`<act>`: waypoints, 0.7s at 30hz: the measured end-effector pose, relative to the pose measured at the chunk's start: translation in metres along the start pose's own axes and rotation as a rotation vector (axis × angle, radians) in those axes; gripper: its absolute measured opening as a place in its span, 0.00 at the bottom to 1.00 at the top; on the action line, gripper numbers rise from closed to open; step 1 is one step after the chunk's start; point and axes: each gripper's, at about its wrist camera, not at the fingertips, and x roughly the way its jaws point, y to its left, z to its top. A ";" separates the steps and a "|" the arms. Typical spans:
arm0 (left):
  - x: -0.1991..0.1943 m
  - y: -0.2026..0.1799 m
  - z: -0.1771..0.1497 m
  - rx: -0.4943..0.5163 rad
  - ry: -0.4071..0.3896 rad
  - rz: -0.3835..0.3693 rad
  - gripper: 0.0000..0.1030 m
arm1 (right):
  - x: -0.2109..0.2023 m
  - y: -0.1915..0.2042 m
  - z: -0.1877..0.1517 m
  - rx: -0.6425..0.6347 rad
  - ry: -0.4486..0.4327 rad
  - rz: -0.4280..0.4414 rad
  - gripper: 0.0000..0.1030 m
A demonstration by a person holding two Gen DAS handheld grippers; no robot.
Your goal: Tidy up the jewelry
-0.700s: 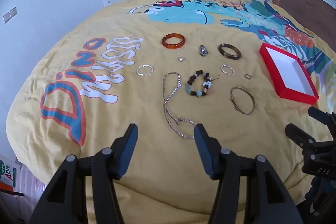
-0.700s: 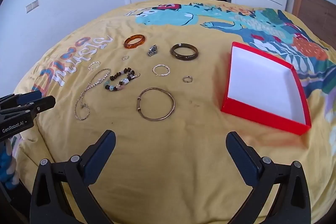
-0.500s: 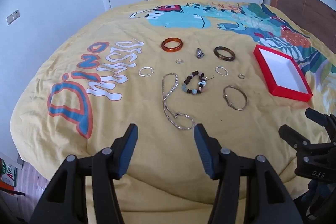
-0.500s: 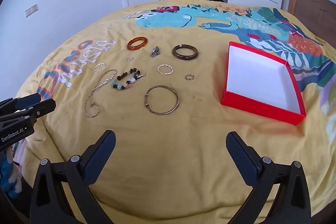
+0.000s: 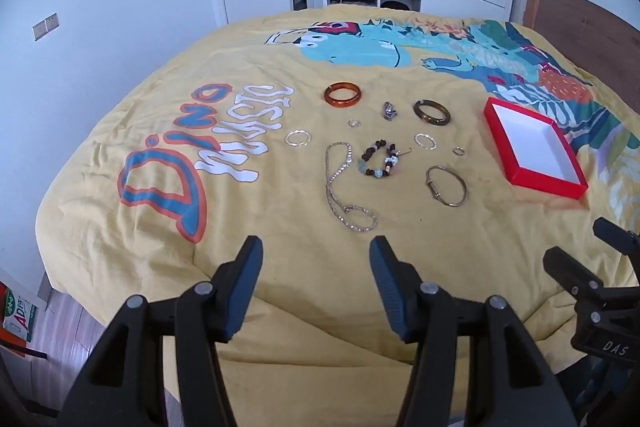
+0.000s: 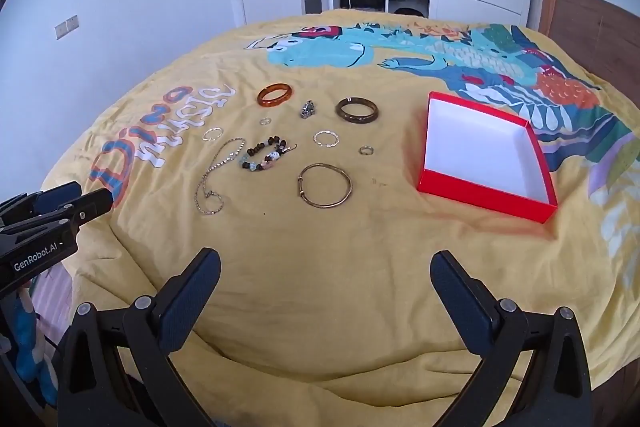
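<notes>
**Q:** What is laid out, and where?

**A:** A yellow dinosaur-print bedspread (image 6: 320, 247) covers a bed. Jewelry lies spread across its middle, each piece apart from the next, probably so each can be picked up singly. Taking the beaded bracelet (image 6: 266, 155) as the clock's centre: an orange bangle (image 6: 275, 94) sits at 12 o'clock, a dark bangle (image 6: 357, 110) at 2 o'clock, a thin metal bangle (image 6: 326, 185) at 4 o'clock, and a silver chain necklace (image 6: 214, 177) at 8 o'clock. Small rings and a little metal charm (image 6: 308, 109) are scattered among them.

**Q:** Where should they go?

**A:** Most likely into the red box (image 6: 486, 197), at 3 o'clock from the beads and well apart from them. It lies open, its white inside bare, so nothing looks sorted yet.

**Q:** And the two claws?

**A:** Both hang over the bed's near edge, angled downward, at 6 o'clock from the jewelry. The right gripper (image 6: 326, 269) has its jaws spread very wide, with nothing between them. The left gripper (image 5: 316, 255) is open too, less widely, and also empty. Neither touches any piece.

**Q:** Why held that way?

**A:** I judge it a ready stance: open jaws, everything in view, before a first reach. The thin metal bangle lies nearest the right claw.
</notes>
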 end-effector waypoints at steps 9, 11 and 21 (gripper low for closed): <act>0.001 0.007 -0.002 0.005 -0.007 0.015 0.52 | -0.007 -0.004 0.002 0.028 -0.043 0.005 1.00; 0.002 0.008 -0.003 0.003 -0.006 0.010 0.52 | -0.005 -0.004 0.003 0.028 -0.045 0.005 1.00; 0.018 0.015 0.000 -0.025 0.012 0.013 0.52 | 0.015 -0.005 0.000 0.029 -0.031 0.007 1.00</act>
